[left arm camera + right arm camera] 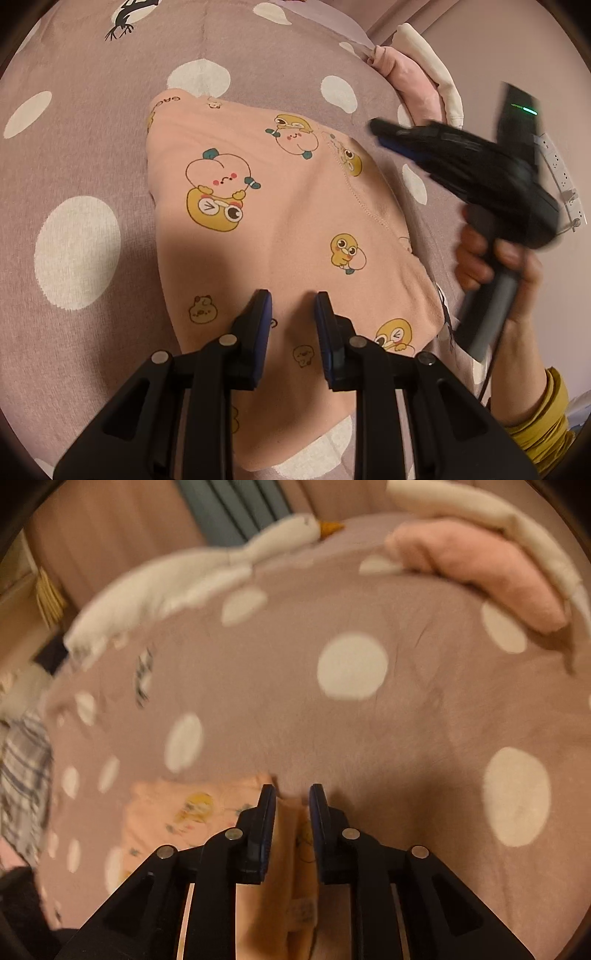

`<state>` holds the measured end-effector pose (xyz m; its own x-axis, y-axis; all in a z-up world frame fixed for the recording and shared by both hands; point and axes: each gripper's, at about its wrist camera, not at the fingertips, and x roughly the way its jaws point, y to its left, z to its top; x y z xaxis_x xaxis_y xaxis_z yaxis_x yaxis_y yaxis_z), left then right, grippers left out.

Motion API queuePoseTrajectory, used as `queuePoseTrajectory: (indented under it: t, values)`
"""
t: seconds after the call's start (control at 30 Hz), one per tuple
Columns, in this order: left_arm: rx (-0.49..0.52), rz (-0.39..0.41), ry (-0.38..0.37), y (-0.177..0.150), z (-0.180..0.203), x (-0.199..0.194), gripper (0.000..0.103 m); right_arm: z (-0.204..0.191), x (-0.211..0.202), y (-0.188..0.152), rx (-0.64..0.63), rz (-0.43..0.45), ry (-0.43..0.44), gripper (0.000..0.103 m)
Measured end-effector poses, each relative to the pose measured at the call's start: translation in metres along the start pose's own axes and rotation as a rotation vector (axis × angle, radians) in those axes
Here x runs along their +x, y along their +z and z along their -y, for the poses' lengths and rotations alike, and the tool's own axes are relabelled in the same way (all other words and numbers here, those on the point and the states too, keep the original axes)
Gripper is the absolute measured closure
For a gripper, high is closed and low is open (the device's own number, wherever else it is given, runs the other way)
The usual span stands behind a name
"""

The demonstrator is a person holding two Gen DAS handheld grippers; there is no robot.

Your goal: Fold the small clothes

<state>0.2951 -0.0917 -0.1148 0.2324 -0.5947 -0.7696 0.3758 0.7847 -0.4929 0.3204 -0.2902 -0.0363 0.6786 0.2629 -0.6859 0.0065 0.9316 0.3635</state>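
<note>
A peach garment (280, 221) printed with cartoon ducks lies spread on a mauve polka-dot bedspread (81, 155). My left gripper (293, 299) rests on its near half. The jaws stand narrowly apart, and a ridge of the fabric runs up into the gap and looks pinched. My right gripper (380, 129), held by a person's hand (498, 266), is blurred and hangs above the garment's right edge with nothing at its tips. In the right wrist view the right gripper (292, 790) has a narrow gap between its jaws, and the peach garment (173, 812) lies below and to the left.
Folded pink and white cloths (417, 74) (480, 561) lie at the bed's far right edge. A white goose plush (221, 568) lies along the far side and a plaid cloth (22, 775) at the left. A power strip (557, 173) runs along the wall.
</note>
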Motion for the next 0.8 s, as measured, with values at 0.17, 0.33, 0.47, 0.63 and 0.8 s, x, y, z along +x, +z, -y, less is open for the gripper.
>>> queuePoseTrajectory:
  t: [0.17,0.33,0.47,0.63,0.8]
  values:
    - [-0.008,0.0,-0.004,0.0,-0.003,-0.001,0.079,-0.029,-0.033,-0.04,-0.16,-0.09,0.1,0.086]
    - [-0.009,0.005,0.0,-0.002,-0.006,-0.002,0.079,-0.036,-0.028,-0.079,-0.236,-0.213,0.048,0.086]
    - [0.0,0.005,0.017,-0.002,-0.003,-0.001,0.079,-0.032,-0.032,-0.086,-0.276,-0.229,-0.027,0.086]
    - [0.038,0.028,0.058,-0.013,0.009,-0.012,0.079,-0.037,-0.058,-0.091,-0.271,-0.193,-0.009,0.086]
    - [0.115,0.03,0.122,-0.041,0.022,-0.018,0.079,-0.043,-0.063,-0.106,-0.291,-0.185,0.002,0.086]
